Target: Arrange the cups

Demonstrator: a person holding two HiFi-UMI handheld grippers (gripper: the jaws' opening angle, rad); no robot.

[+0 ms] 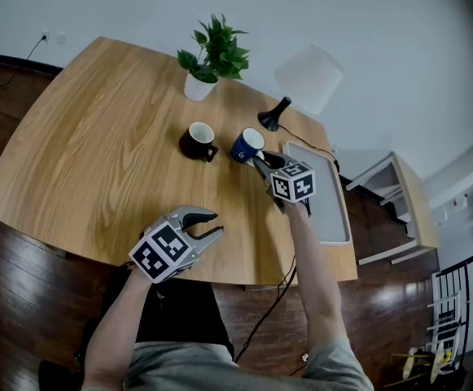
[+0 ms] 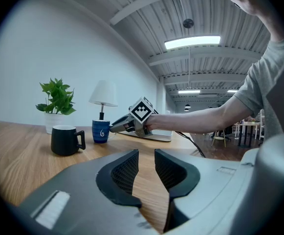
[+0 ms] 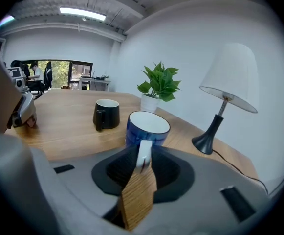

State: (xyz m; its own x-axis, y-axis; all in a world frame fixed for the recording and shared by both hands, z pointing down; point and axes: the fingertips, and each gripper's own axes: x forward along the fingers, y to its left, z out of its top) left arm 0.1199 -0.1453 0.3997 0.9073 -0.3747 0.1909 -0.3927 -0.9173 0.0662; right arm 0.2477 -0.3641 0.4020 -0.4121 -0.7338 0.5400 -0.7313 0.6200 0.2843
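Blue cup (image 1: 247, 145) stands on the worktop (image 1: 98, 137) toward its far right, with the black cup (image 1: 198, 140) just to its left and not touching it. In the head view the blue cup's handle is hidden under the tip of the right gripper (image 1: 260, 163). In the right gripper view the lower wall of the cup sits behind the jaws, and only the rim, the upper wall and the pale handle (image 3: 142, 153) show. There the jaws are pressed onto that handle from both sides, with the cup straight ahead of them, upright.

The left gripper view shows a small white mark on the blue cup, too small to read. The lamp (image 1: 305, 76) shade covers part of its own stem in the head view.

Room is tight round the blue cup: the lamp's base is just behind it and a grey flat slab (image 1: 326, 210) lies close on its right, by the worktop's right edge. A plant (image 1: 214, 55) stands behind the black cup. The whole left half of the worktop is open wood.

The left gripper (image 1: 208, 225) hangs over the near edge, well apart from both cups, its jaws spread with only wood showing between them.
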